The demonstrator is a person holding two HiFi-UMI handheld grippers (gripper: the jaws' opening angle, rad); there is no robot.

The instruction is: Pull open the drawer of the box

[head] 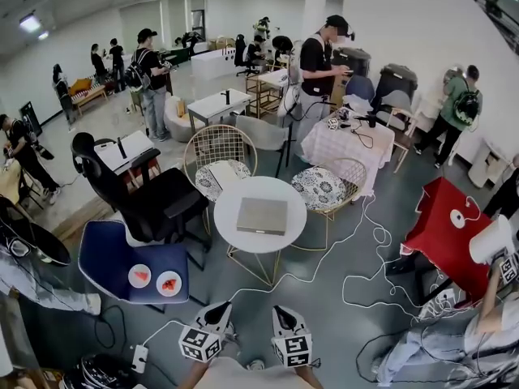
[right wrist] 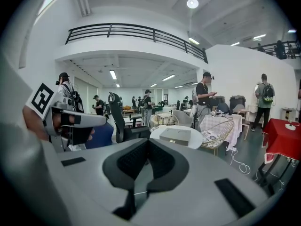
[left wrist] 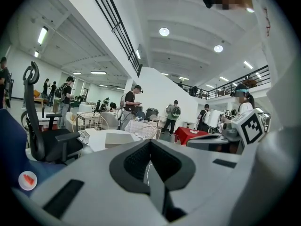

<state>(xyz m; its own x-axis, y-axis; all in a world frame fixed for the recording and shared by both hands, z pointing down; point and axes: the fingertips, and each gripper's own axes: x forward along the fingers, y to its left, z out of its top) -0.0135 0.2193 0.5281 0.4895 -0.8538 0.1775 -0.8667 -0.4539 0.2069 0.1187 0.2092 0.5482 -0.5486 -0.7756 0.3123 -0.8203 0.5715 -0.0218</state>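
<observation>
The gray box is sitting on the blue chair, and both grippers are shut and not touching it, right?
Not quite. The gray box sits on the round white table, not on the blue chair; the head view shows this. The rest is right: the left gripper and the right gripper are both shut, and neither touches the box.

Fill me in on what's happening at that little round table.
A person holds a two-jaw gripper in each hand, low and close to the body. The left gripper and the right gripper are both shut and empty, touching nothing. Ahead of them a flat grey box lies on the round white table, untouched, with no drawer visibly pulled out. Neither gripper has reached the box yet, so the pull on the drawer is not yet begun.
</observation>
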